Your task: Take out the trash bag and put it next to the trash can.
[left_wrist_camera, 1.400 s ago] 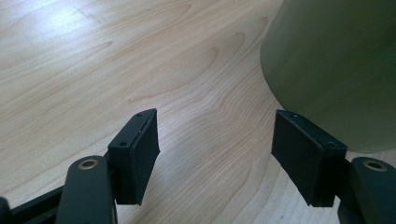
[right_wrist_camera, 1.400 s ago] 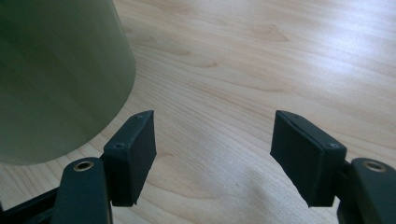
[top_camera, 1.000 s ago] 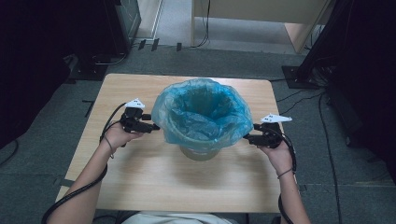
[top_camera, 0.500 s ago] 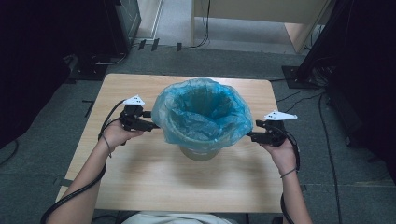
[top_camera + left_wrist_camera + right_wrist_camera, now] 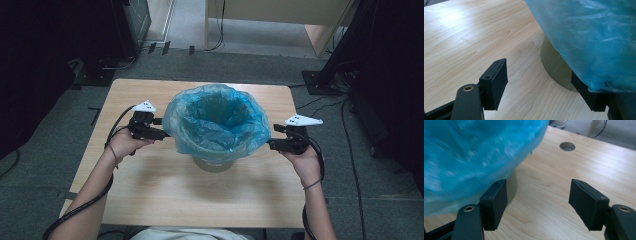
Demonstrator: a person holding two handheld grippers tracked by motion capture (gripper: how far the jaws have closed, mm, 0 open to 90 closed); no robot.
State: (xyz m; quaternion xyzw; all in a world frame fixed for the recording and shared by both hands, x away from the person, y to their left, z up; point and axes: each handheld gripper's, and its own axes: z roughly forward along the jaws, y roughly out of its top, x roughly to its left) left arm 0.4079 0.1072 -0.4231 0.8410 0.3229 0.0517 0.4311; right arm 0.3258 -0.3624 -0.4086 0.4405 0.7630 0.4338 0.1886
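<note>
Both grippers' jaws stand wide apart, gripping nothing. The left gripper (image 5: 162,134) sits at the bag's (image 5: 218,122) left edge, one jaw tucked under its overhang; the right gripper (image 5: 271,144) sits at its right edge. The bag lines the bin (image 5: 212,164) mid-table (image 5: 150,200).

Your grippers are black, with block-shaped pads and a brass-ringed screw hole on each arm. The left gripper (image 5: 167,136) and right gripper (image 5: 270,144) each carry a grey triangular plate and a black cable; bands circle your wrists.
</note>
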